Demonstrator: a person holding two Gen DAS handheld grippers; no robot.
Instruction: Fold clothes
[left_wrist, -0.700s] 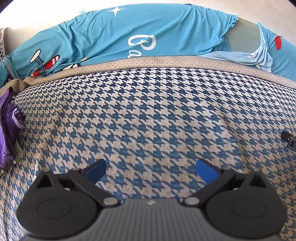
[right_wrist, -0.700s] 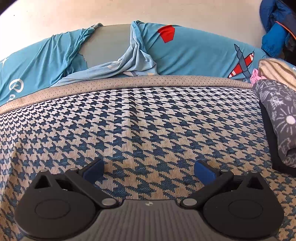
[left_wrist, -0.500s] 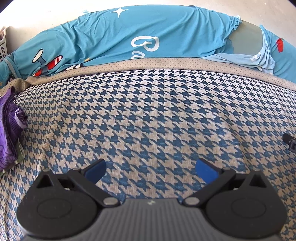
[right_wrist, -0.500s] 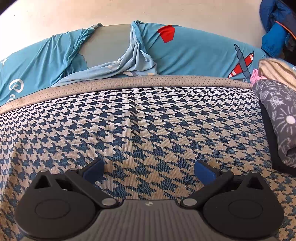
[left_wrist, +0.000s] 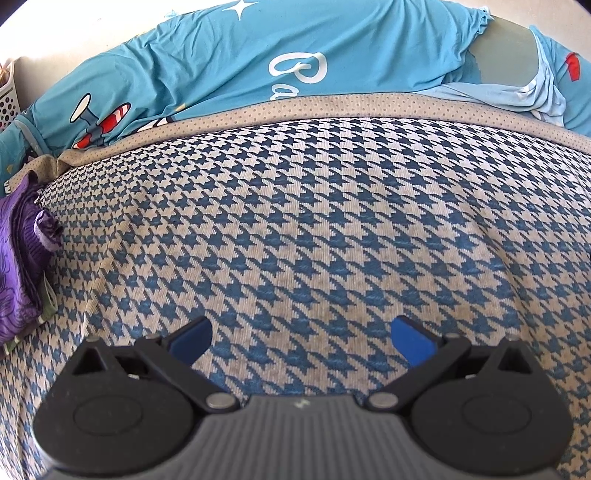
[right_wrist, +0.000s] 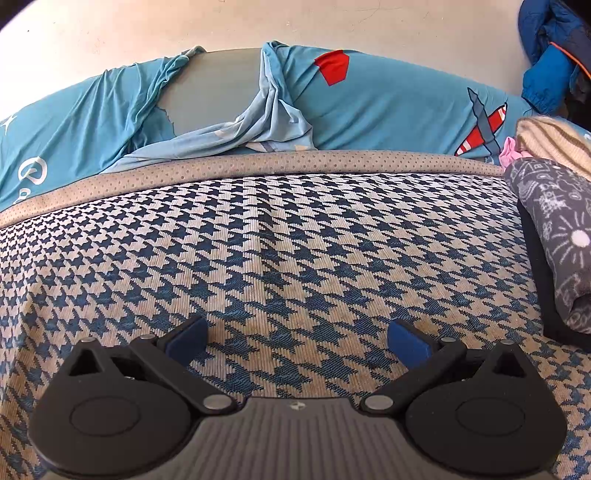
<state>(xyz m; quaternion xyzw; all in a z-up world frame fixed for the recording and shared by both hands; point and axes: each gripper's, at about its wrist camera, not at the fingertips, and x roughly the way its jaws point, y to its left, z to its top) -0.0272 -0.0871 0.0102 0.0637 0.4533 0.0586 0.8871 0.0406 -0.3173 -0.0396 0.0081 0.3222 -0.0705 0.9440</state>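
**Both claws empty, no fold begun**

I see my left claw (left_wrist: 301, 338) and right claw (right_wrist: 297, 338) both spread wide, pinching nothing, low over the houndstooth cloth (left_wrist: 314, 229) lying flat beneath and ahead of them. A purple garment (left_wrist: 20, 258) sits far left, a grey printed bundle (right_wrist: 554, 240) far right; folding looks entirely still to do

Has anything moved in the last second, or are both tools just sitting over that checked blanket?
Only the left hand-held gripper shifted a little: its view slid slightly, so the purple cloth sits further left and the teal sheet lower. Nothing was grasped or released. The right hand-held gripper kept still, both staying open over the checked blanket.
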